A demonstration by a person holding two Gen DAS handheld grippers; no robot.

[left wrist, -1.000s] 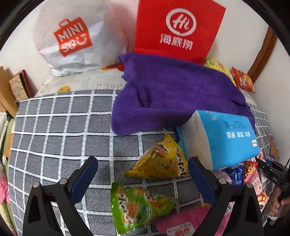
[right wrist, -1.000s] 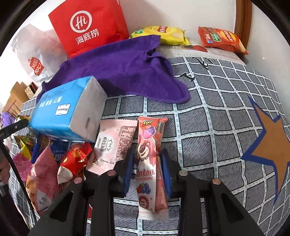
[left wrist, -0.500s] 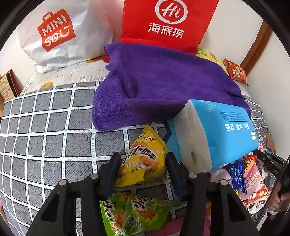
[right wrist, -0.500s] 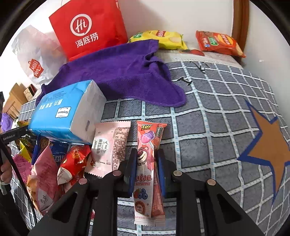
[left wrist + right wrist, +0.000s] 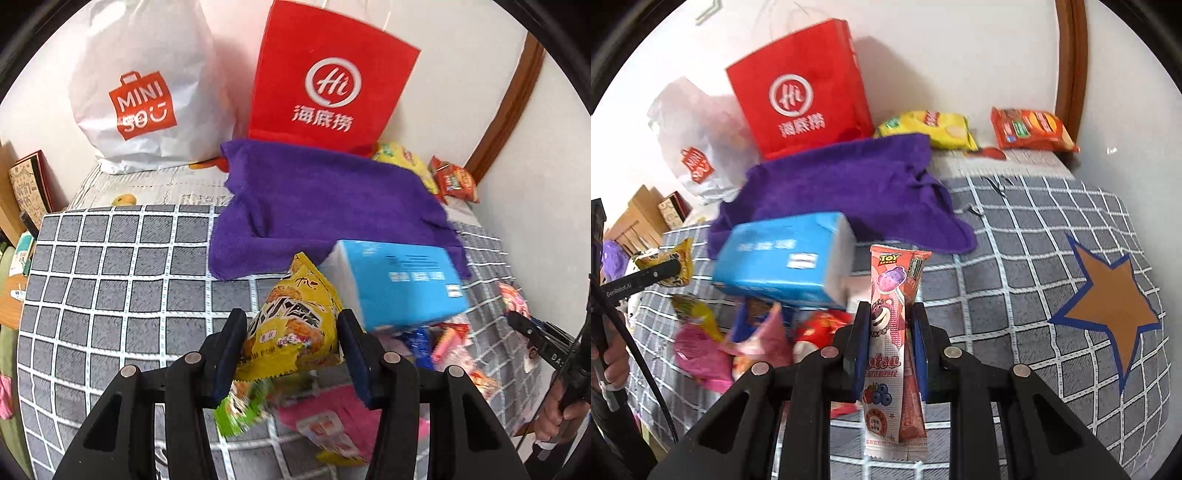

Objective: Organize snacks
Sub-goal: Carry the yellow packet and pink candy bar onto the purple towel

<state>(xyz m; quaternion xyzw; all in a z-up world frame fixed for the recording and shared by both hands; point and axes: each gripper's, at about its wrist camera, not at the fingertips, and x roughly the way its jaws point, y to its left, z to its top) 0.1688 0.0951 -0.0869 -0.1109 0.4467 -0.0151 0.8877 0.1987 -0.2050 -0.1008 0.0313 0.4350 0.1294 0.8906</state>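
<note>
Fingers of both my grippers are clamped: left gripper (image 5: 291, 354) on a puffy yellow foil snack bag (image 5: 293, 332), right gripper (image 5: 888, 350) on slim pink strawberry wafer packets (image 5: 892, 354) (both clear of the grey checked bedspread (image 5: 1015, 295)), probably for sorting.

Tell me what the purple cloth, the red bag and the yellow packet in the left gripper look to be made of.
Purple cloth: soft fabric, probably microfibre towelling; matte, fuzzy pile, limp folds.
Red bag: likely paper or non-woven sheet; matte, stands stiffly with sharp creases.
Yellow packet: printed plastic film, glossy, crinkled, with a serrated sealed edge; the left gripper pinches it.
</note>
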